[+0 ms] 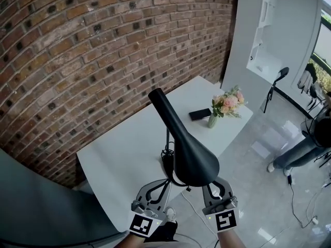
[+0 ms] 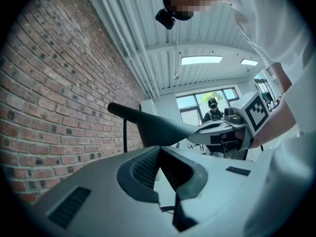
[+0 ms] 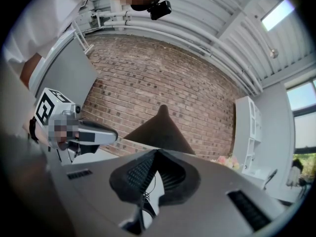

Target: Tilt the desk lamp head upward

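Note:
The black desk lamp head (image 1: 186, 143) stretches over the white table (image 1: 119, 154), narrow end toward the brick wall and wide shade end toward me. My left gripper (image 1: 164, 184) and right gripper (image 1: 213, 184) sit just under the shade's wide rim, one on each side, and the rim hides their tips. In the left gripper view the left gripper (image 2: 159, 148) is shut and holds nothing, with the lamp head (image 2: 148, 125) just beyond it. In the right gripper view the right gripper (image 3: 157, 152) is shut and empty, below the lamp head (image 3: 160, 130). Whether either gripper touches the lamp cannot be told.
A vase of pink flowers (image 1: 227, 105) and a black phone (image 1: 199, 114) lie at the table's far end. The lamp's stem and black cable (image 1: 168, 159) stand under the head. A brick wall (image 1: 77, 61) runs along the left. A person (image 1: 305, 149) stands on the floor at right.

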Demonstrator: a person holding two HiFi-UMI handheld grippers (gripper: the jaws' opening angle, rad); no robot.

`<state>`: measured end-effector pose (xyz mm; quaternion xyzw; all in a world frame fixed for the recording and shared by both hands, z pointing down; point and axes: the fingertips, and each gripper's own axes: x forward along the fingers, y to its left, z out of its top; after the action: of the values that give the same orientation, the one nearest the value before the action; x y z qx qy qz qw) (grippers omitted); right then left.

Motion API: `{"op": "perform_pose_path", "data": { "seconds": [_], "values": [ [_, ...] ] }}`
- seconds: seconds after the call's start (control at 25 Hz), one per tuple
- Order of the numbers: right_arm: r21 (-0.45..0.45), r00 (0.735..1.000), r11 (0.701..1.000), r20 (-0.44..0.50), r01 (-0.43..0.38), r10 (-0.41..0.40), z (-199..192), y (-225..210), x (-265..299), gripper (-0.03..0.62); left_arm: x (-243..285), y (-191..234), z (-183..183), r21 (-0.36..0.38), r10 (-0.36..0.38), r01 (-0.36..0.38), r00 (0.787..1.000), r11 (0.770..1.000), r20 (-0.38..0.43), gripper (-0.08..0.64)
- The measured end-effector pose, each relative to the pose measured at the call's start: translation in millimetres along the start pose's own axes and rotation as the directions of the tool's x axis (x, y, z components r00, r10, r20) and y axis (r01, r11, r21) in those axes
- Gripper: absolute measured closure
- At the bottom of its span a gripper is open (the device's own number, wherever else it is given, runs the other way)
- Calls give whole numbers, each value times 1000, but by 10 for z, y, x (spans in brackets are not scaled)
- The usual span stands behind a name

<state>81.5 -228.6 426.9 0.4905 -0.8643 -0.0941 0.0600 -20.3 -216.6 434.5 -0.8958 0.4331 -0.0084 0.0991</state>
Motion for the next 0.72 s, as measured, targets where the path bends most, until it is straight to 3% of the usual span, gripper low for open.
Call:
{"op": "perform_pose_path", "data": {
  "seconds": [0.08, 0.24, 0.4, 0.72],
  "values": [
    [1, 1000, 1000, 8, 1, -1, 37, -3, -8, 580, -20, -7, 5, 12, -1, 1, 1000, 1000, -4, 552],
    [-2, 1000, 1000, 18, 0, 0, 105, -3, -40, 580, -51, -11, 53, -32, 26, -25, 1000, 999, 17, 552],
    [-7, 999, 1000, 40, -7, 8, 219, 7, -75, 580, -71, -38, 110, 3, 19, -19, 1000, 1000, 20, 552],
    [-41, 999, 998, 29, -39, 40, 349, 24, -91, 580, -107, -100, 220, -16, 26, -25, 998, 1000, 48, 552]
  ]
}}
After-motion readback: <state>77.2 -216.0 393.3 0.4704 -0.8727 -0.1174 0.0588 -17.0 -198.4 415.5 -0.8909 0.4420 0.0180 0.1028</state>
